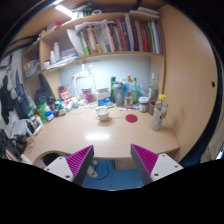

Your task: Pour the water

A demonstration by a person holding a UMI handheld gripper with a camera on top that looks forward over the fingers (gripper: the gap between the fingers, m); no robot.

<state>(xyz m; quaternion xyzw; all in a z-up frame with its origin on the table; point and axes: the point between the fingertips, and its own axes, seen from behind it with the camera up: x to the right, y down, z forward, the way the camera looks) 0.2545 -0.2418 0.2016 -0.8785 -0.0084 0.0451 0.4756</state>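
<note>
Two-finger gripper with magenta pads point(113, 160): fingers spread wide, holding nothing; small white cup point(103, 113) on pale wooden desk point(85, 135), well beyond at 12 o'clock; judged light, rigid, smooth-sided; grasp across its middle, kept upright.

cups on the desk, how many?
1: a white cup at mid-desk, left of a red coaster, well beyond the open gripper. Clutter along the desk's back may hide others.
</note>
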